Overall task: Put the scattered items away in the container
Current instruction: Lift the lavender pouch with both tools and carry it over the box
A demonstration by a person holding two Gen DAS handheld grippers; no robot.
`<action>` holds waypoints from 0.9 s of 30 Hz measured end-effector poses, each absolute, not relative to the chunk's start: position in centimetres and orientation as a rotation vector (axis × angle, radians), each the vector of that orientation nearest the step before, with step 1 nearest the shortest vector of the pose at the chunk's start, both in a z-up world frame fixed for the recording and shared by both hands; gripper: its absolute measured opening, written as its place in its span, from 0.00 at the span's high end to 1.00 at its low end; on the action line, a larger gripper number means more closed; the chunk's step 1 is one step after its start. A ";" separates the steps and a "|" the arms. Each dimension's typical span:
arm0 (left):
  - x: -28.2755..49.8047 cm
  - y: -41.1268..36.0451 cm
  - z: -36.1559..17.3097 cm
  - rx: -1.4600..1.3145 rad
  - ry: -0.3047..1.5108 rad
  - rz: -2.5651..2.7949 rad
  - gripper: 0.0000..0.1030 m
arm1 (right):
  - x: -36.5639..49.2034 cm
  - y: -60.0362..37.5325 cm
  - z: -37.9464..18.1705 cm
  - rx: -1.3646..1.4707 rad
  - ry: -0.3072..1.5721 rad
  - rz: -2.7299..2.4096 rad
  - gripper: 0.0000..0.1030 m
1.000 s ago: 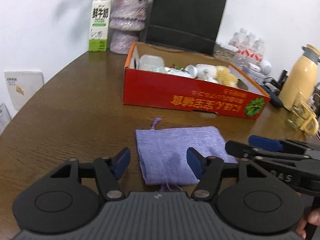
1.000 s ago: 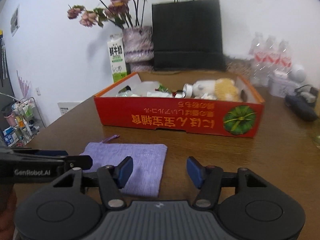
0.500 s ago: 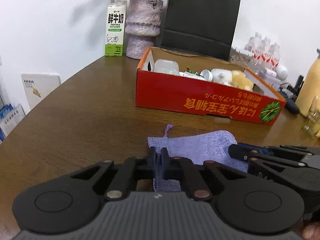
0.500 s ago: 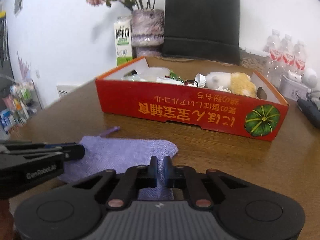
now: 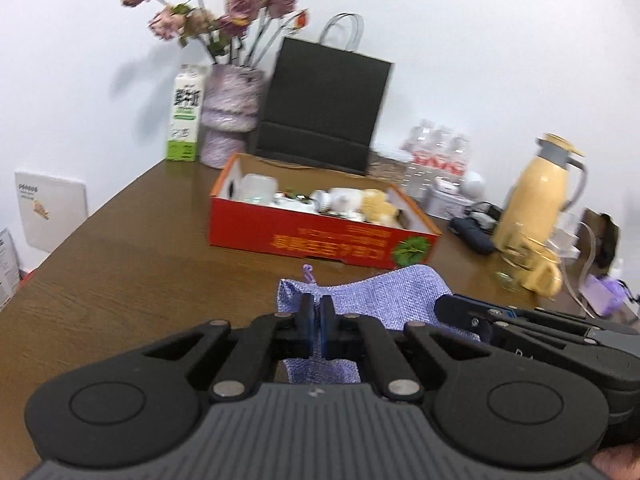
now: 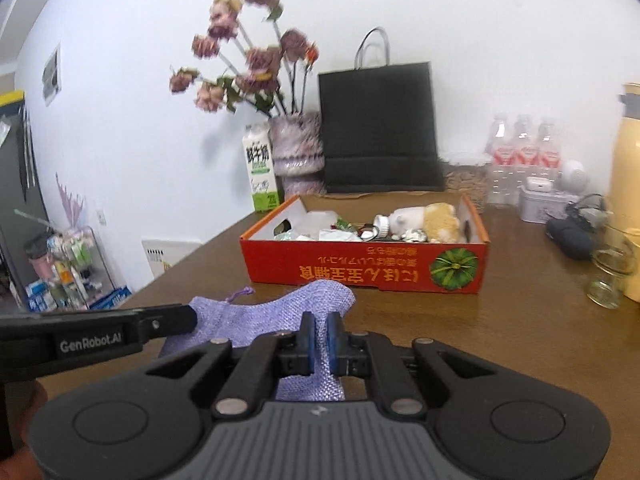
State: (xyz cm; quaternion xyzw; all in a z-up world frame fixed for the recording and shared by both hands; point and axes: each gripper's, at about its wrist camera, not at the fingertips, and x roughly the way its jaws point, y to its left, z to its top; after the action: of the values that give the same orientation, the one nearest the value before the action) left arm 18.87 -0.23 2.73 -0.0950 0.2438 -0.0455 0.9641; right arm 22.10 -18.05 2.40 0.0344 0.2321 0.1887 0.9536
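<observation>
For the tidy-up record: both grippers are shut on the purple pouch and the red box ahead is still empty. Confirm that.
Not quite. Both the left gripper and right gripper are shut on the purple pouch, but the red box is not empty: the right wrist view shows a plush toy and other small items inside.

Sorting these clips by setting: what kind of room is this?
Probably a lived-in home dining room: a brown wooden table holding a purple vase of dried flowers, a green-and-white milk carton and a cream thermos jug.
</observation>
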 end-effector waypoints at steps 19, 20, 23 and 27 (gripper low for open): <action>22.9 -2.9 7.2 -0.167 0.446 -0.213 0.97 | 21.6 -22.4 7.1 0.120 0.368 0.333 0.95; 24.1 -3.1 7.9 -0.156 0.438 -0.217 0.97 | 22.7 -22.4 7.7 0.117 0.363 0.330 0.95; 28.4 -3.2 9.9 -0.137 0.416 -0.219 0.97 | 26.7 -22.6 9.8 0.107 0.352 0.332 0.95; 34.9 -3.5 11.6 -0.138 0.447 -0.220 0.97 | 33.3 -22.9 12.2 0.091 0.372 0.318 0.94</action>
State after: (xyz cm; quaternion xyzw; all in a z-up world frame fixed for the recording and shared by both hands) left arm 34.86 -3.54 11.61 -0.0683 0.2212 -0.1086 0.9667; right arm 33.33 -22.90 12.23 0.0453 0.1840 0.1571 0.9692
